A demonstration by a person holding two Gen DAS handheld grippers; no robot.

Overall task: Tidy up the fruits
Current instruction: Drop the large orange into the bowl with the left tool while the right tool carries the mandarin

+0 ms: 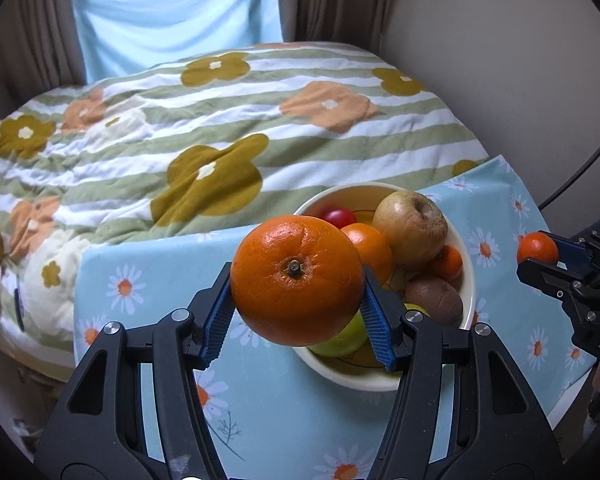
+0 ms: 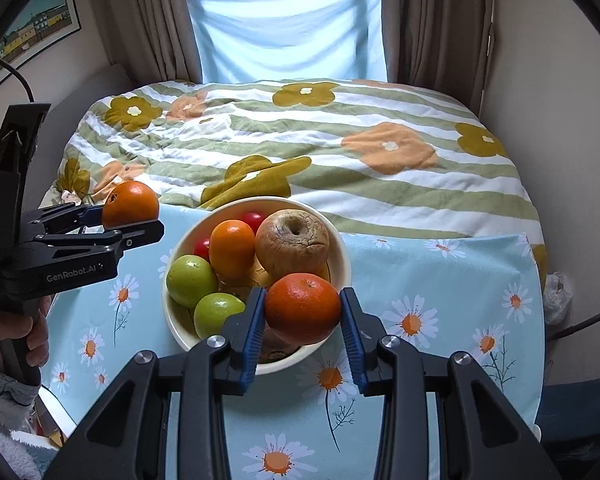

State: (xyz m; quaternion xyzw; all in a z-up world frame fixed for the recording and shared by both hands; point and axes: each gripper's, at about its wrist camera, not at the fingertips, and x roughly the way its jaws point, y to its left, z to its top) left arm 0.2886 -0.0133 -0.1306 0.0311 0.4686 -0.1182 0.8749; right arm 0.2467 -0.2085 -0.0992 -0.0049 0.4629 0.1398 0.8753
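Both grippers loaded with citrus over the fruit bowl

The left gripper (image 1: 296,300) has a big orange (image 1: 297,280) clamped between its blue pads, stem end facing the camera, jaws spread partway to fit it. The fruit hangs in the air over the near-left edge of the cream bowl (image 1: 470,280). In the right wrist view the same gripper sits off to the left of the bowl, with a hand (image 2: 18,336) wrapped around its handle and a fuzzy light sleeve below it.

The right gripper (image 2: 303,316) is pinching a smaller, darker mandarin (image 2: 302,308), jaws pulled in tight on it. It hovers above the near rim of the bowl, over something brownish that is mostly hidden under it.

Inside the bowl in the right wrist view: a wrinkly yellow-brown apple (image 2: 292,243) at the back right, an orange persimmon-looking fruit (image 2: 232,248) beside it on the left, two red tomatoes (image 2: 253,218) tucked behind, and two green fruits (image 2: 191,280) on the near left. The left wrist view also shows a brown kiwi (image 1: 434,298) near the rim and another small orange fruit (image 1: 446,262) just behind it.

The bowl sits on a table covered with a light blue daisy-print cloth (image 2: 440,280). Right behind it is a bed with a striped flower quilt (image 2: 300,140), then curtains (image 2: 148,20) and a pale blue sheet (image 2: 288,28) hung over the window.
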